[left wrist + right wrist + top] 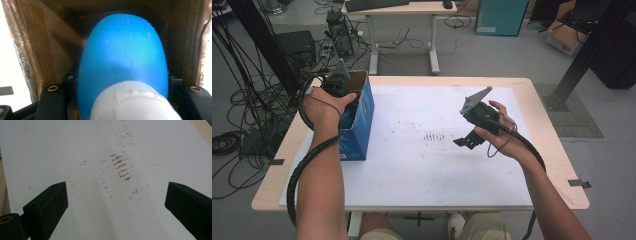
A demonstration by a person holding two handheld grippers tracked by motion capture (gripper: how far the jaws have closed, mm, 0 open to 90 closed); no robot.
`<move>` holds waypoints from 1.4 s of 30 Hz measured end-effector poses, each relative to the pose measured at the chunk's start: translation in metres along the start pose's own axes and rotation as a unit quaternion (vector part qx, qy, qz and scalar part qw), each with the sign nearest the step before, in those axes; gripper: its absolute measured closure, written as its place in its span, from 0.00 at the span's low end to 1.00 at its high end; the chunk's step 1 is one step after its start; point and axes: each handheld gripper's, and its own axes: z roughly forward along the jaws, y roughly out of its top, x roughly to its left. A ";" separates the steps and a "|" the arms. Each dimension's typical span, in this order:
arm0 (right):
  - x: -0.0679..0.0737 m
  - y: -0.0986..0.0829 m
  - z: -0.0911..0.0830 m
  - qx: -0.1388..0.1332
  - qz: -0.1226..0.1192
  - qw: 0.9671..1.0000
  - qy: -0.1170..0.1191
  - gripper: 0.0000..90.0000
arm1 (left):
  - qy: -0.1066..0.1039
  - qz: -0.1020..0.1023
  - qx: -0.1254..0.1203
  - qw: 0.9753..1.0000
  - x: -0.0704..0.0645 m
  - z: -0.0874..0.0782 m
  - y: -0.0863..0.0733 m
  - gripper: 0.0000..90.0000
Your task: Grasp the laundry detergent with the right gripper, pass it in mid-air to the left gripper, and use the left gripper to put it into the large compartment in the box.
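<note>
While your left gripper [343, 90] reaches into the open blue box [362, 117] at the desk's [412, 192] left edge, its jaws pinch a smooth, rounded blue bottle [123, 55] with a white cap [135, 102]. Your right gripper [468, 141] hovers over the desk, jaws spread.

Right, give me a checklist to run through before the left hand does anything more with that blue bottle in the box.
1. Grip: the left gripper is shut on the blue bottle, which sits between its fingers: ok.
2. Bottle cap: the white cap is on: ok.
3. Bottle inside the box, brown walls on both sides: ok.
4. Bottle resting on the box floor: cannot tell.
5. Right gripper open, holding nothing, over the white mat: ok.
6. Right gripper away from the box: ok.
</note>
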 end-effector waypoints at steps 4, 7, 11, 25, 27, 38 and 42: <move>0.001 0.000 0.000 0.002 0.003 1.000 -0.001 0.05 | 0.000 0.000 0.000 1.000 0.000 0.000 0.000 0.40; 0.001 0.000 0.000 0.003 0.002 1.000 -0.001 0.05 | 0.000 0.000 0.000 1.000 0.000 0.000 0.000 0.40; 0.001 0.001 0.000 0.002 -0.001 1.000 0.000 0.05 | -0.001 0.000 0.000 1.000 0.001 0.000 0.000 0.39; 0.000 0.004 0.000 0.001 -0.003 1.000 0.000 0.05 | 0.017 0.009 -0.004 1.000 -0.002 -0.007 -0.001 0.37; 0.001 0.004 -0.001 -0.001 -0.004 1.000 0.000 0.05 | 0.017 0.013 -0.003 1.000 -0.003 -0.009 -0.002 0.37; 0.000 0.004 -0.001 -0.004 -0.001 1.000 -0.001 0.05 | 0.025 0.021 -0.015 0.999 -0.009 -0.027 -0.004 0.35; -0.001 0.005 -0.002 -0.007 0.000 1.000 -0.004 0.05 | 0.025 0.026 -0.019 0.999 -0.012 -0.036 -0.007 0.34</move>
